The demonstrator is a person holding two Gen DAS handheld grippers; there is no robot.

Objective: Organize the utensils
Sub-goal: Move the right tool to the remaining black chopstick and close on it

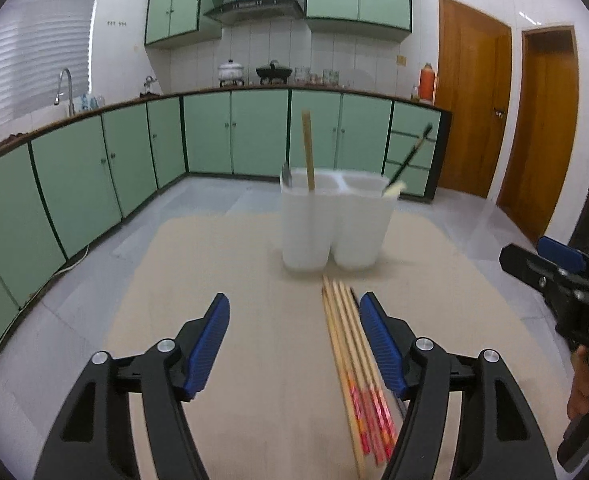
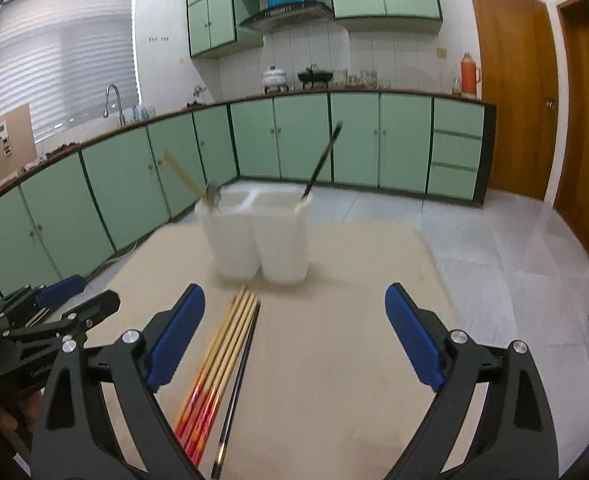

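Beige matting [image 1: 222, 264] covers the table beneath a white 2-compartment utensil holder [image 1: 334, 224], with a row of wooden chopsticks [image 1: 350, 360] lying just in front of it, pointing toward it. Left gripper [image 1: 294, 344] and right gripper [image 2: 294, 336] both hover with blue pads spread wide and nothing between the pads; the chopsticks lie beside the left gripper's right finger and the right gripper's left finger. Inside the holder stand 1 wooden stick [image 1: 307, 152], a metal utensil [image 1: 287, 174] and a dark-handled utensil [image 2: 321, 160].
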